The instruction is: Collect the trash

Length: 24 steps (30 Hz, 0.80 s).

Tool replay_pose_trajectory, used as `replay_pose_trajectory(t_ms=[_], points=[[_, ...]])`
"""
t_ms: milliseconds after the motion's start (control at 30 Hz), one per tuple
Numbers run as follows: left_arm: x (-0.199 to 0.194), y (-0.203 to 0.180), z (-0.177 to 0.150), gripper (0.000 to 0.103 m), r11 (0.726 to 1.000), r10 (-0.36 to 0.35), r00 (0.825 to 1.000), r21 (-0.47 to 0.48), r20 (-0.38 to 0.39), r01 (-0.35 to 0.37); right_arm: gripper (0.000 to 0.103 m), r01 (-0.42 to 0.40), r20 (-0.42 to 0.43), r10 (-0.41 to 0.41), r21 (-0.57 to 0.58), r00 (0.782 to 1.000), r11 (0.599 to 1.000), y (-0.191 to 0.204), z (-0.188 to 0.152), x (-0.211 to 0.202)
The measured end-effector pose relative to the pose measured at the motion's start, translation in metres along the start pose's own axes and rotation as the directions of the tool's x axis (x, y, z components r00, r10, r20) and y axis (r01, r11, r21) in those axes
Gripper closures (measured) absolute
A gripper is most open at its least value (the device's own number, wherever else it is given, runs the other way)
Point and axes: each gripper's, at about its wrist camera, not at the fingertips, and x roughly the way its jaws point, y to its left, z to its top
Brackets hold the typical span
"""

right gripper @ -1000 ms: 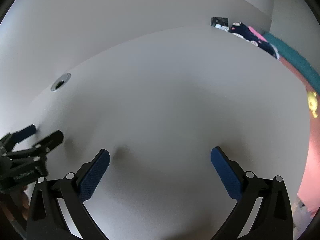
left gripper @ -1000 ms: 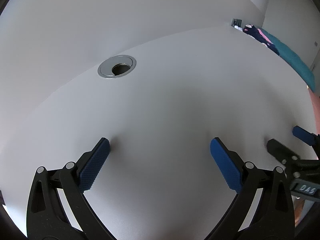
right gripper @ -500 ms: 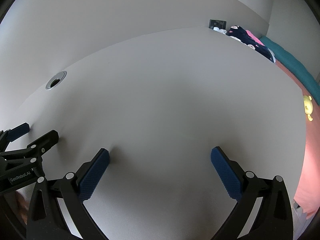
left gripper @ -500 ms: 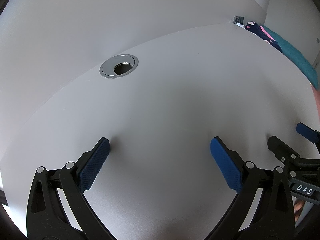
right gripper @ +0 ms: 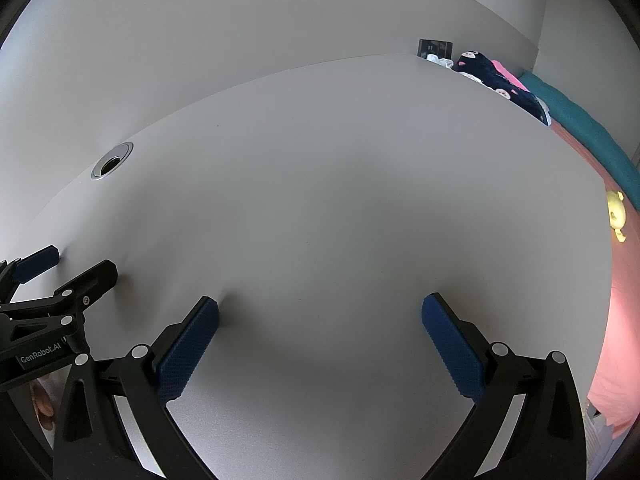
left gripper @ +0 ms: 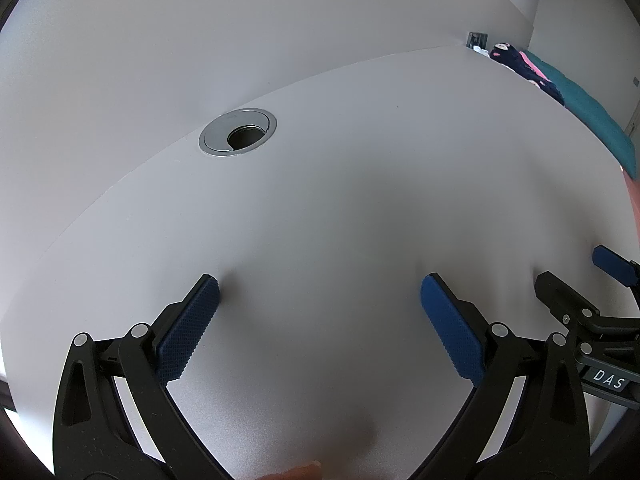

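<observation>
No trash shows in either view. My left gripper (left gripper: pixel 318 300) is open and empty, low over the white desk (left gripper: pixel 360 200). My right gripper (right gripper: pixel 320 316) is also open and empty over the same desk (right gripper: pixel 320 180). The right gripper appears at the right edge of the left wrist view (left gripper: pixel 576 280), jaws apart. The left gripper appears at the left edge of the right wrist view (right gripper: pixel 72 268), jaws apart. The two grippers sit side by side, fingertips close to the desk top.
A round metal cable grommet (left gripper: pixel 238 137) sits near the desk's back edge, also in the right wrist view (right gripper: pixel 111 165). Beyond the desk's right side lies a bed with a teal cover (right gripper: pixel 592 140), dark patterned cloth (right gripper: pixel 504 84), pink sheet (right gripper: pixel 624 320) and yellow toy (right gripper: pixel 616 216).
Both views have shifted slightly, showing more of the desk's far right end. Both grippers stay open and side by side.
</observation>
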Motion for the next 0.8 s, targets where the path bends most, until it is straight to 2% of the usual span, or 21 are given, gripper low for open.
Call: replay_pose_trajectory(t_ms=[800], points=[[0.0000, -0.0003, -0.0004, 0.006, 1.000, 0.001, 1.000, -0.001, 0.001, -0.001, 0.002, -0.001, 0.000, 0.001, -0.001, 1.000, 1.000, -0.0005, -0.0001, -0.0003]])
